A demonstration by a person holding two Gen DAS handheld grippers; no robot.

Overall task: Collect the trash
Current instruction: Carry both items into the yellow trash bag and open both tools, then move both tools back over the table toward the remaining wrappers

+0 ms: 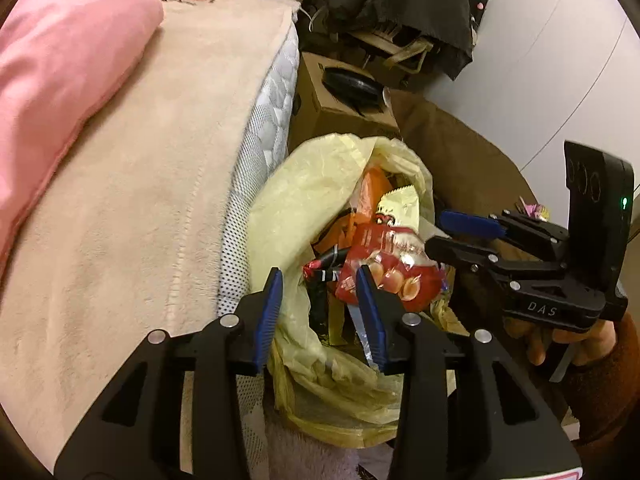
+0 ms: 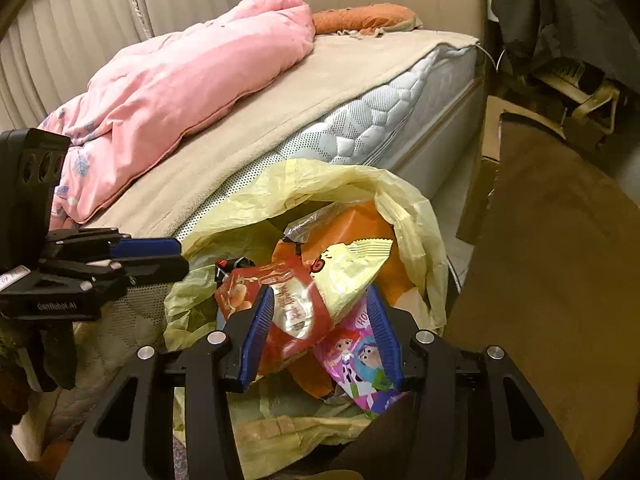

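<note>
Your left gripper (image 1: 320, 312) and right gripper (image 2: 320, 332) stand spread, holding nothing, over the yellow plastic bag (image 2: 404, 204) beside the bed (image 2: 360, 112); its snack wrappers (image 2: 288, 296) look light, crinkly, slippery; pinch the thin bag rim.

Each black plastic hand-held gripper (image 1: 320, 312) (image 2: 320, 332) has blue ribbed pads (image 1: 267, 320) and round silver screws (image 1: 229, 321). The right hand (image 1: 560, 340) wears a rust-orange fuzzy sleeve (image 1: 608, 384).
</note>
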